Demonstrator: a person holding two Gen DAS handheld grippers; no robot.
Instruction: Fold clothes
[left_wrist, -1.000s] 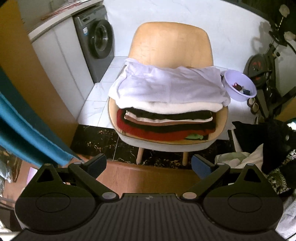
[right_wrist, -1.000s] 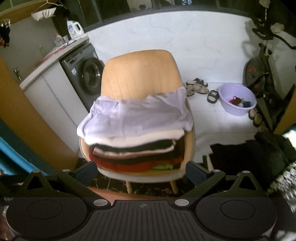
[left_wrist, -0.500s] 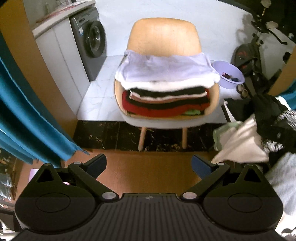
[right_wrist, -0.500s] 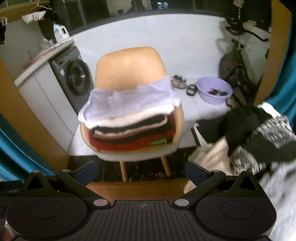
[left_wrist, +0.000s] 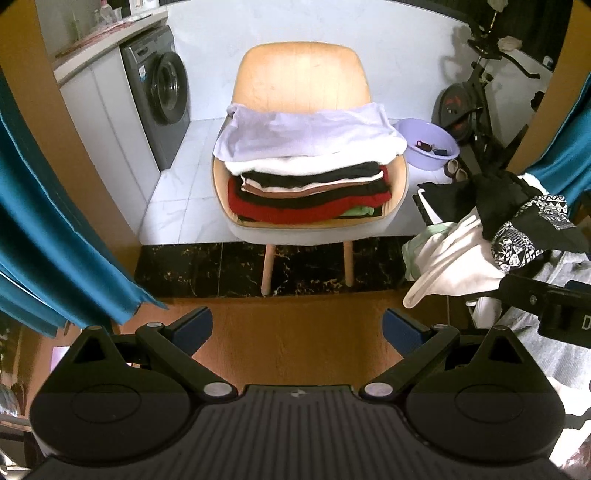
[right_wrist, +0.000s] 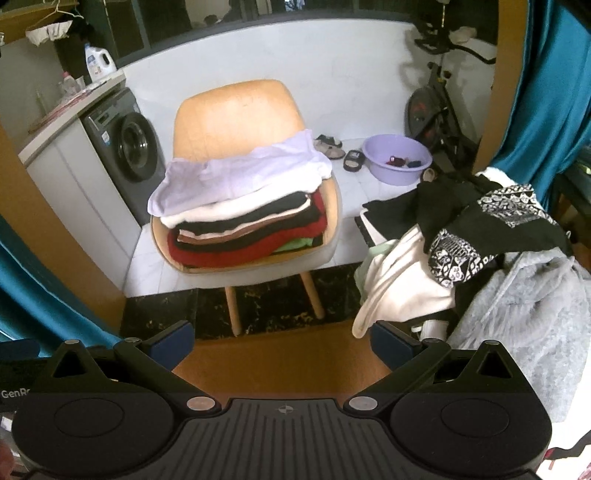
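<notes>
A stack of folded clothes (left_wrist: 308, 184) (right_wrist: 243, 225) lies on the seat of a tan chair (left_wrist: 301, 75) (right_wrist: 238, 114), with a pale lilac garment (left_wrist: 306, 134) (right_wrist: 236, 177) on top. To the right is a heap of unfolded clothes (left_wrist: 491, 229) (right_wrist: 476, 251): black, patterned, cream and grey fleece pieces. My left gripper (left_wrist: 297, 326) is open and holds nothing, well back from the chair over the wooden floor. My right gripper (right_wrist: 280, 341) is open too, empty, its right finger close to the cream garment (right_wrist: 399, 284). Part of the right gripper's body (left_wrist: 550, 306) shows at the right of the left wrist view.
A washing machine (left_wrist: 159, 92) (right_wrist: 123, 151) stands at the left under a counter. A purple basin (left_wrist: 430, 147) (right_wrist: 397, 158) and slippers (right_wrist: 328, 146) lie on the white tiles. An exercise bike (left_wrist: 476, 96) (right_wrist: 436, 103) is at the back right. Teal curtains (left_wrist: 48, 221) (right_wrist: 546, 85) hang on both sides.
Both grippers have pulled back from the chair, so it looks smaller and farther. The heap of unfolded clothes has come more into view at the right. Both stay open.
</notes>
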